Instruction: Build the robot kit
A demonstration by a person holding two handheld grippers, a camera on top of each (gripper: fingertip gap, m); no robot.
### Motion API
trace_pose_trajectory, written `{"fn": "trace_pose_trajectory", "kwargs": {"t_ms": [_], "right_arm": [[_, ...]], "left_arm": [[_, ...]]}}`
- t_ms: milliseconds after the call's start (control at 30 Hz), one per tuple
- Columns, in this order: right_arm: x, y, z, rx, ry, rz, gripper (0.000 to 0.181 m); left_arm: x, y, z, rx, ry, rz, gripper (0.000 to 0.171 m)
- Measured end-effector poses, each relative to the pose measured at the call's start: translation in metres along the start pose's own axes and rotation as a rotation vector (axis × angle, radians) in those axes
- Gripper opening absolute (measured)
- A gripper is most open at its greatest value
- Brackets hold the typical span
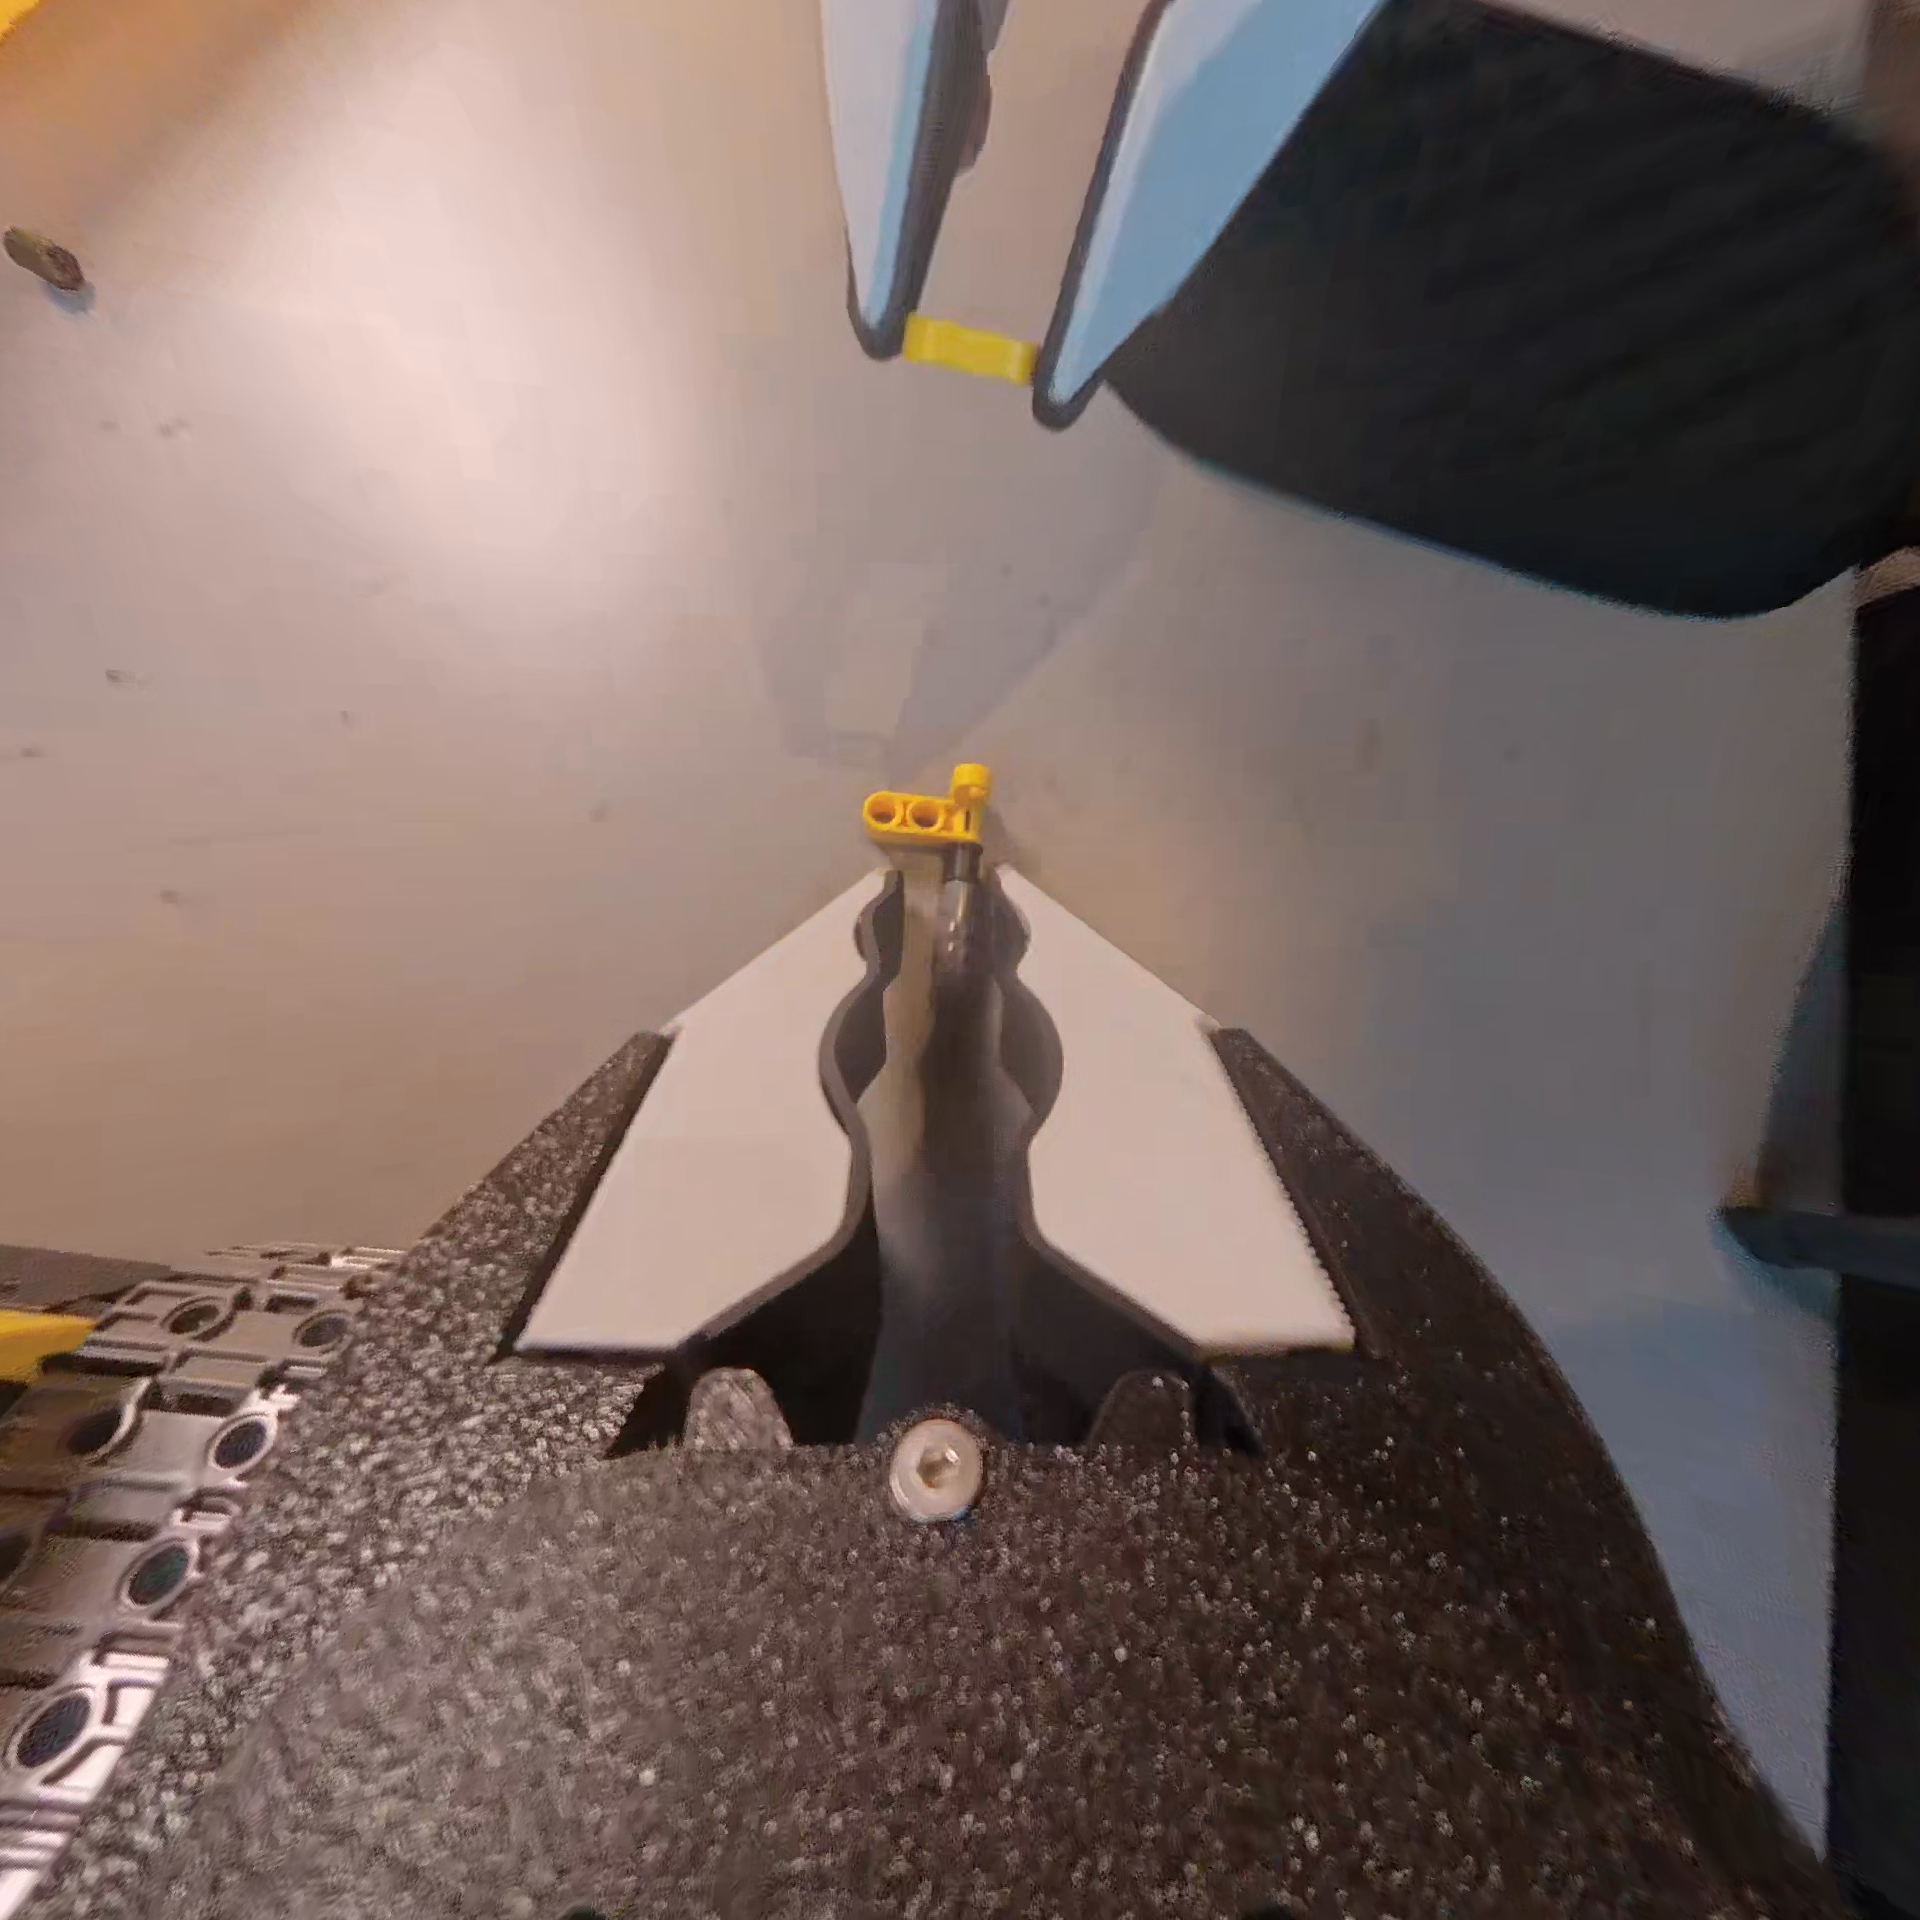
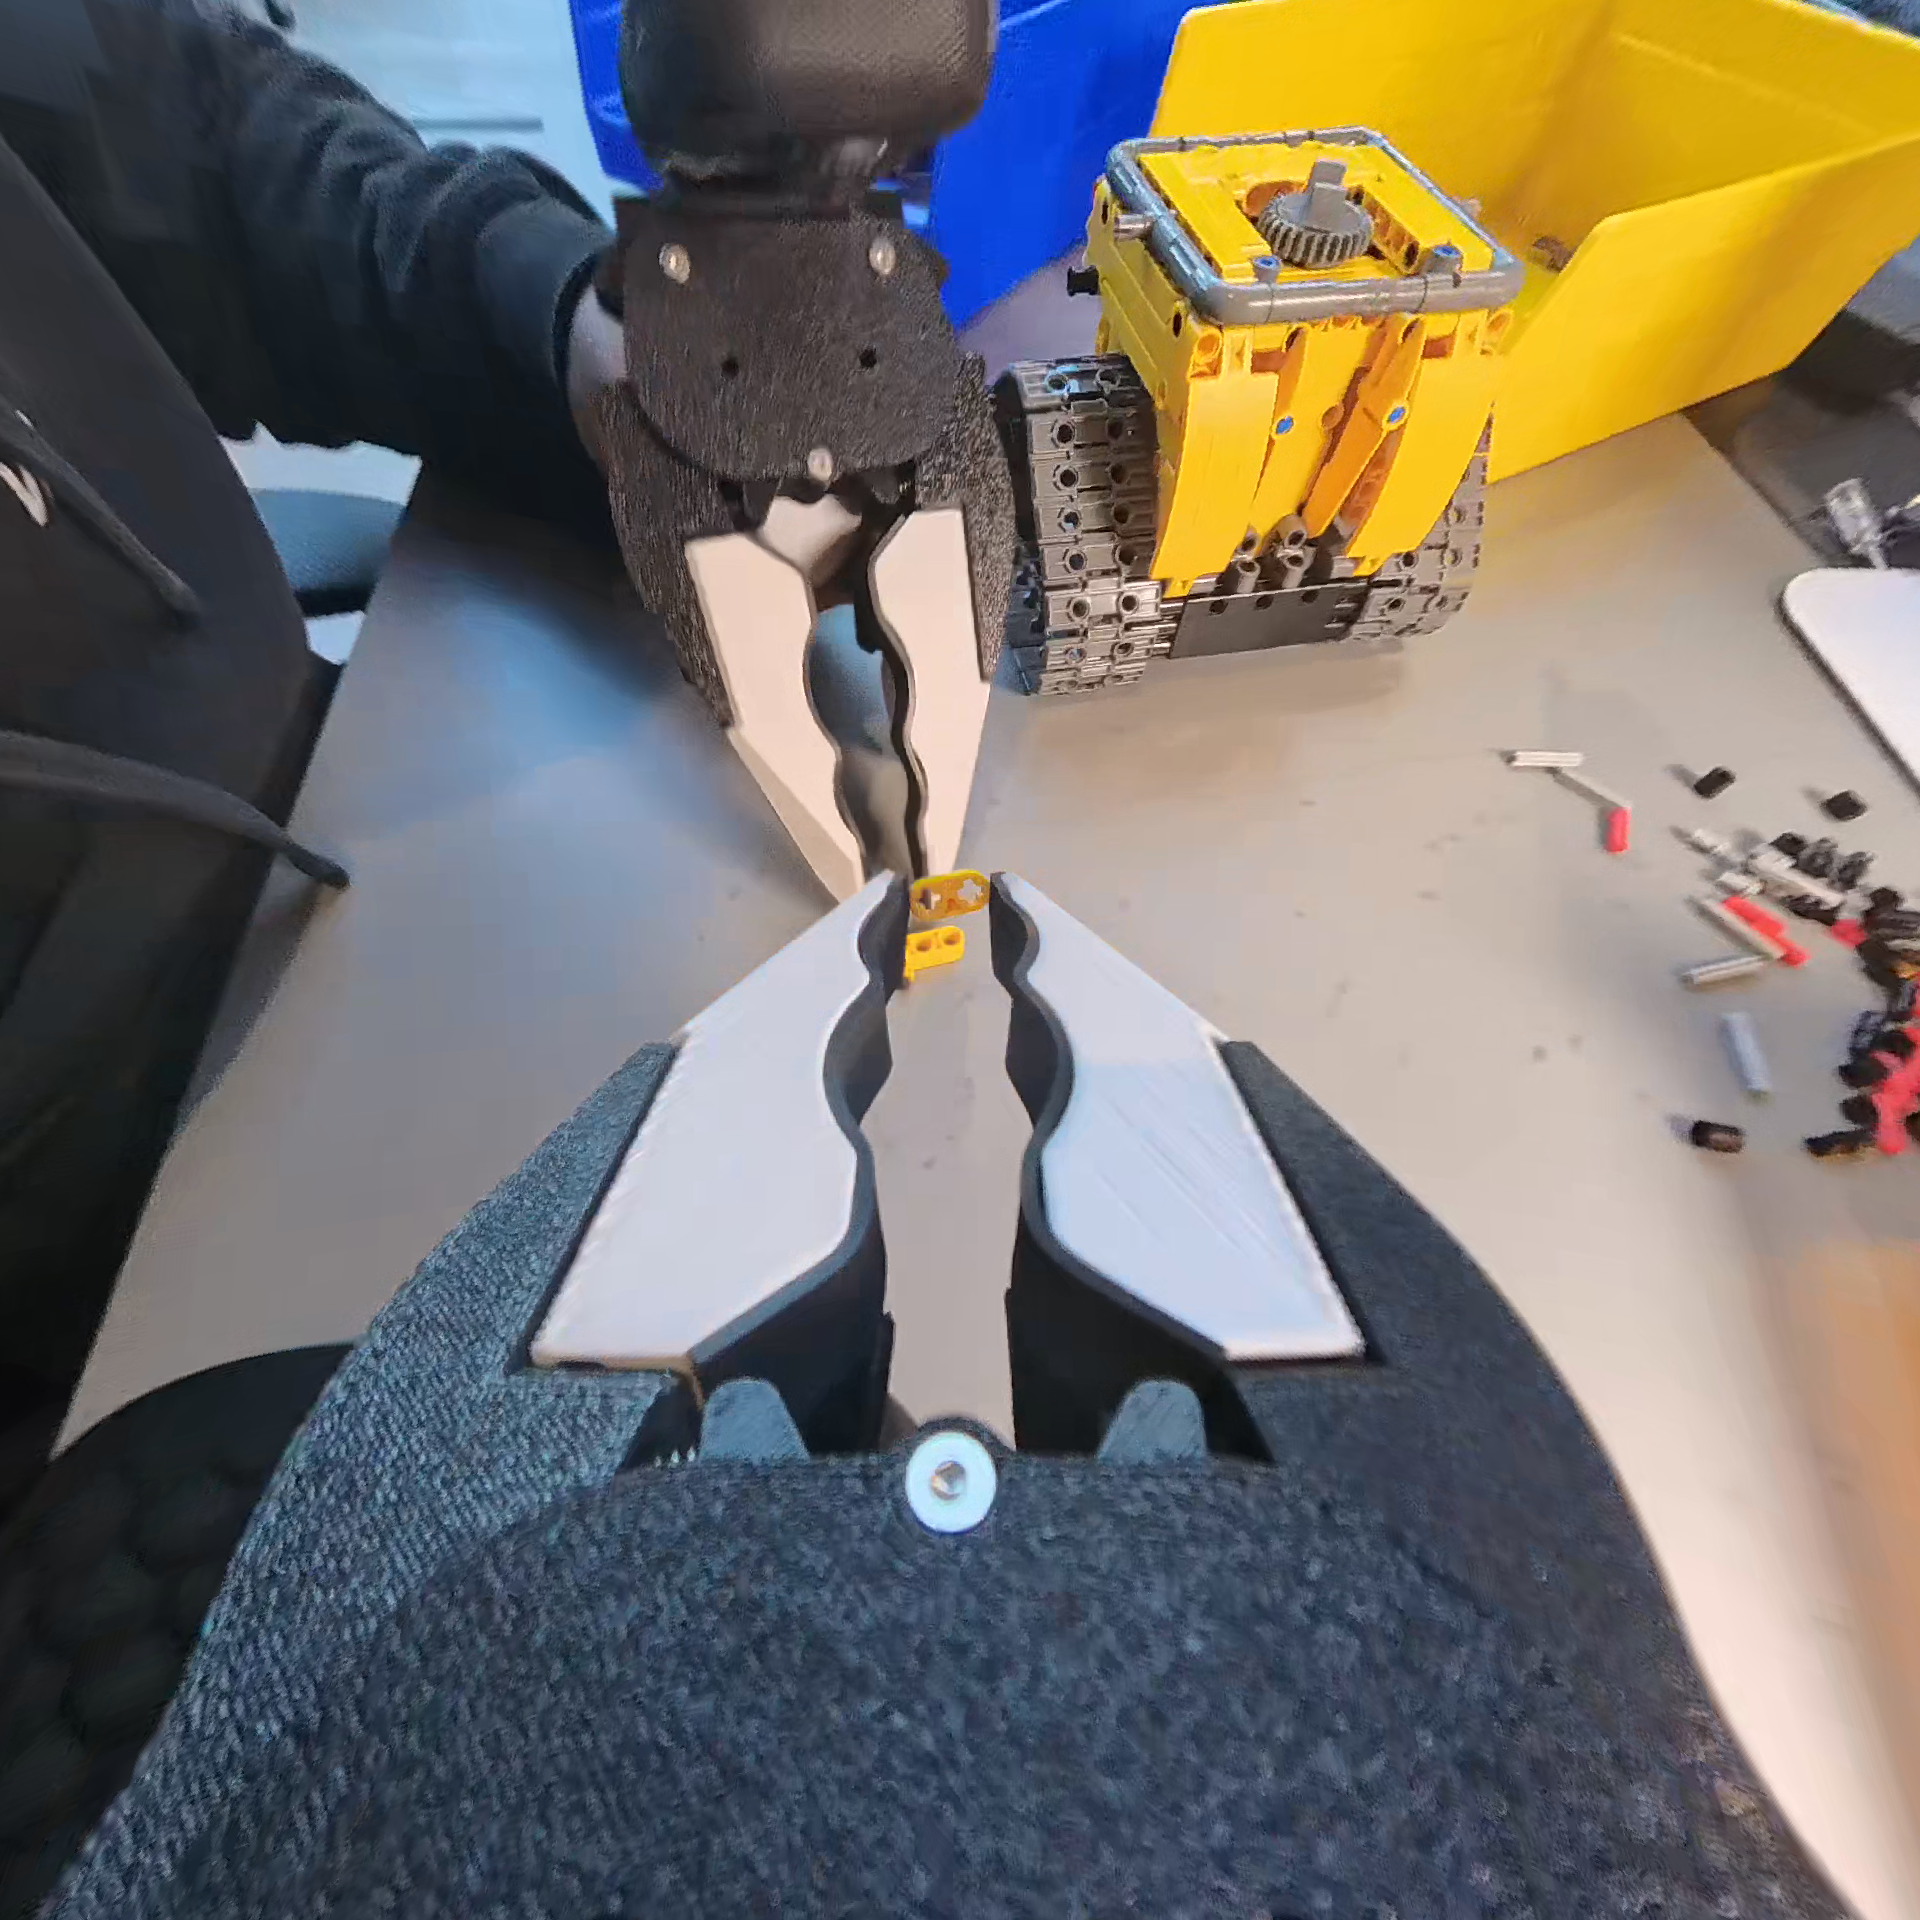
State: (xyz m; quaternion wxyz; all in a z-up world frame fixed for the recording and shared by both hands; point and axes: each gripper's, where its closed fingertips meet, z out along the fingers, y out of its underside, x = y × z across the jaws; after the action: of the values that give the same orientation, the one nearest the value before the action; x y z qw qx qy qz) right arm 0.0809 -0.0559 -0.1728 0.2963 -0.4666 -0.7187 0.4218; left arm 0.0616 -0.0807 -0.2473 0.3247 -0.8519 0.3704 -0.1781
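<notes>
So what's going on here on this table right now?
A person holds two grippers tip to tip over a grey table. The left gripper is shut on a small yellow L-shaped piece with a dark pin. The right gripper pinches a flat yellow link just above it. A yellow tracked model and loose small parts sit nearby.

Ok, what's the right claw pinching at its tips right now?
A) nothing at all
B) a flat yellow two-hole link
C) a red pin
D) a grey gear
B: the right claw has a flat yellow link held between its tips, while the left claw grips a yellow L-shaped piece just beside it above the table.
</notes>
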Motion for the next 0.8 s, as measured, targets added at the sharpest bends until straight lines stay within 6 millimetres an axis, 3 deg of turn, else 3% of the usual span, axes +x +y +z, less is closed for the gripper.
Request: {"fn": "trace_pose_trajectory", "kwargs": {"t_ms": [400, 600, 800], "right_arm": [[0.012, -0.011, -0.013, 0.183, -0.051, 0.400, 0.015], [0.022, -0.034, -0.018, 0.350, -0.086, 0.627, 0.015], [0.019, -0.049, -0.002, 0.390, -0.071, 0.581, 0.015]], "left_arm": [[-0.005, -0.002, -0.002, 0.004, -0.133, 0.229, 0.005], [-0.027, -0.053, -0.047, 0.283, -0.424, 0.378, 0.005], [-0.031, -0.067, -0.070, 0.343, -0.686, 0.615, 0.004]]}}
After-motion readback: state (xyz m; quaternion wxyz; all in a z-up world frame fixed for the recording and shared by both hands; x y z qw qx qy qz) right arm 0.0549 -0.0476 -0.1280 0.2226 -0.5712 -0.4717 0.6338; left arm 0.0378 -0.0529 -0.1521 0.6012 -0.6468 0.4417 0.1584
